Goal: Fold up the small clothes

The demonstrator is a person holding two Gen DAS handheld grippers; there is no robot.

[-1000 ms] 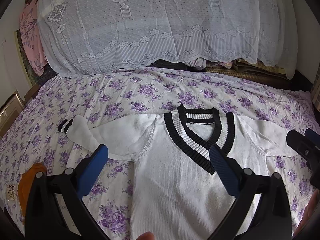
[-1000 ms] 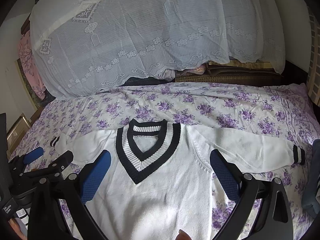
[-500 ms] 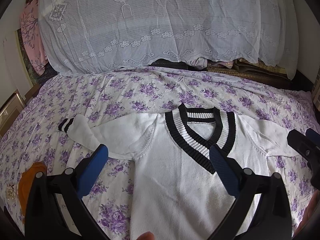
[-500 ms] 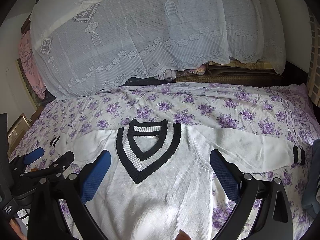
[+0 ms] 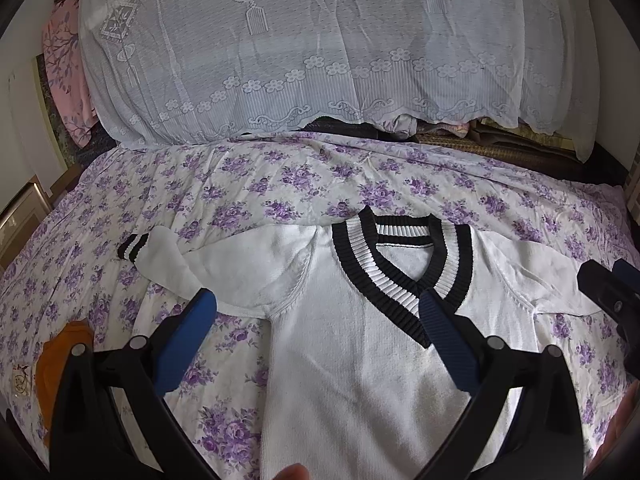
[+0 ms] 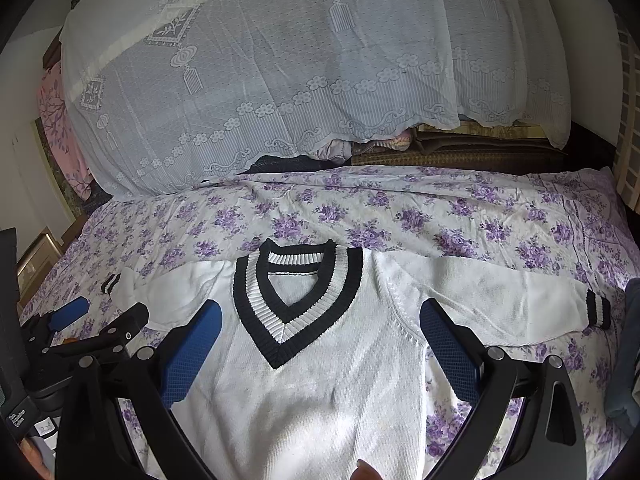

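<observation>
Here, left gripper [image 5: 318,336] spread, right gripper [image 6: 320,344] spread, both above flat sweater [image 6: 312,392].

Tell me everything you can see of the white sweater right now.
The white sweater is a fine-ribbed knit with a black-and-white striped V-neck collar and matching cuffs. It lies face up, flat on the floral bedsheet, collar toward the headboard. Its right-side sleeve stretches out straight; the left-side sleeve is bent and rumpled. Both grippers, left and right, hover open above it; none of the fingers grips it.
</observation>
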